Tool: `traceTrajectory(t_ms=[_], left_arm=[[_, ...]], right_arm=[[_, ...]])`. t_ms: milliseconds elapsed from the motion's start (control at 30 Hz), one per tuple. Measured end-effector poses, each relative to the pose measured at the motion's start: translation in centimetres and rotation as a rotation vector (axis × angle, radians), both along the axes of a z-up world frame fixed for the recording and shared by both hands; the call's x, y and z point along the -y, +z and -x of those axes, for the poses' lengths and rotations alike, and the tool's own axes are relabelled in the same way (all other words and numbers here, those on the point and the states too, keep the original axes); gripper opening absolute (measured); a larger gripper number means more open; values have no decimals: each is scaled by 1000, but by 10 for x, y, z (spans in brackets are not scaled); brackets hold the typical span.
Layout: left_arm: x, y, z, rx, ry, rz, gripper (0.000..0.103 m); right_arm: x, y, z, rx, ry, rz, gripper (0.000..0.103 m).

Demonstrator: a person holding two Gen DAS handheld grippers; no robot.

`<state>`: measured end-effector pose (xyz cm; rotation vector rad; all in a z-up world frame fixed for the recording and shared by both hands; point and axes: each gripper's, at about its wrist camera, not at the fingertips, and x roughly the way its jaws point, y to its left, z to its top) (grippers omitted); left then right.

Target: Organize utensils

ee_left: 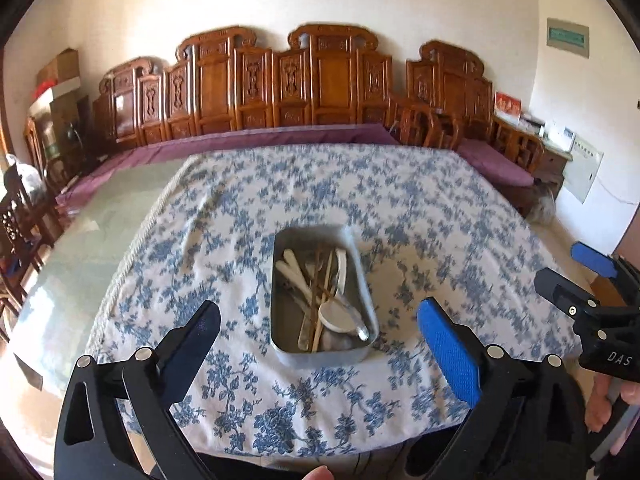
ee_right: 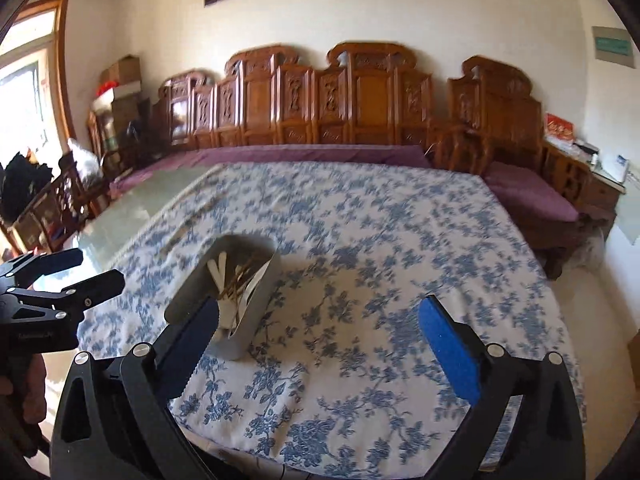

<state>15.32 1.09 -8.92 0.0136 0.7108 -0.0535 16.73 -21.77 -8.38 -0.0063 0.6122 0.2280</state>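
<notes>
A rectangular metal tray point(ee_left: 277, 320) sits on the blue-flowered tablecloth point(ee_left: 360, 184) and holds white spoons point(ee_left: 336, 316), wooden chopsticks point(ee_left: 325, 280) and a metal spoon point(ee_left: 362, 333), lying jumbled together. My left gripper point(ee_left: 320, 307) hovers open just in front of the tray, with nothing between its fingers. My right gripper point(ee_right: 320, 303) is open and empty, to the right of the tray point(ee_right: 260, 308), over bare cloth. Each gripper shows in the other's view: the right point(ee_left: 560, 264) at the right edge, the left point(ee_right: 100, 268) at the left edge.
The cloth point(ee_right: 380, 240) covers most of a glass-topped table point(ee_left: 92, 232), bare along its left side. A carved wooden bench point(ee_left: 332, 80) with purple cushions runs behind and to the right. A person's hand point(ee_left: 600, 408) holds the right gripper's handle.
</notes>
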Motion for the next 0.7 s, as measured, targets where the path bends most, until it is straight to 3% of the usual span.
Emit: traceTrajectory(t_ms=[367,700], left_arm=[[24,68,44,156,-22,9,95],[26,86,61,197,-13,11,95]], right_arm=[[20,68,45,172,-40,-16,100],[29,90,64,226,-60,-35,100]])
